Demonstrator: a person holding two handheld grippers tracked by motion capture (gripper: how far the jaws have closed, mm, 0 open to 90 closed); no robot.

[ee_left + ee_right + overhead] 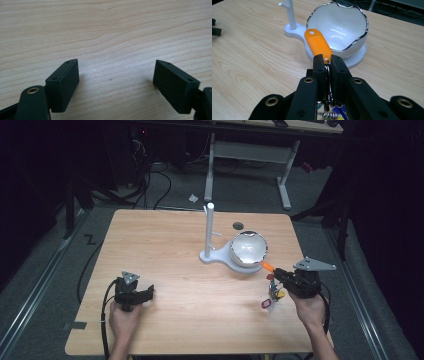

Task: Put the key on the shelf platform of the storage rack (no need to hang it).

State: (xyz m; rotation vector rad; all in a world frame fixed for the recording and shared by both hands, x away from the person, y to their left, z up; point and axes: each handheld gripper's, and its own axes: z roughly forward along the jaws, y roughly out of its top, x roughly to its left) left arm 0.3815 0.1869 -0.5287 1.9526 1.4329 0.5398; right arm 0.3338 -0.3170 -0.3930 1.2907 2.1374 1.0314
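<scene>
The right gripper (326,63) is closed on a bunch of key tags (272,292), its jaws clamped on the metal split ring (328,82) where the orange key tag (319,45) joins it. In the high view the bunch hangs clear of the wooden table (165,270), with a pink tag (265,304) and other coloured tags dangling below the jaws. The orange tag projects forward and points at the white bowl (248,248), its tip close to the scalloped silver rim. The bowl rests on the round tray of a white stand (210,256), whose upright post (210,227) carries a small side peg. The left gripper (148,293) lies low on the table, well apart from the work, with its jaws wide apart and nothing between them. Judged from this arrangement, pickup and lift are complete. Remaining work appears to be the delivery: carrying the bunch to the stand, either over the bowl or onto the peg, then releasing it. Which destination is intended cannot be determined.
</scene>
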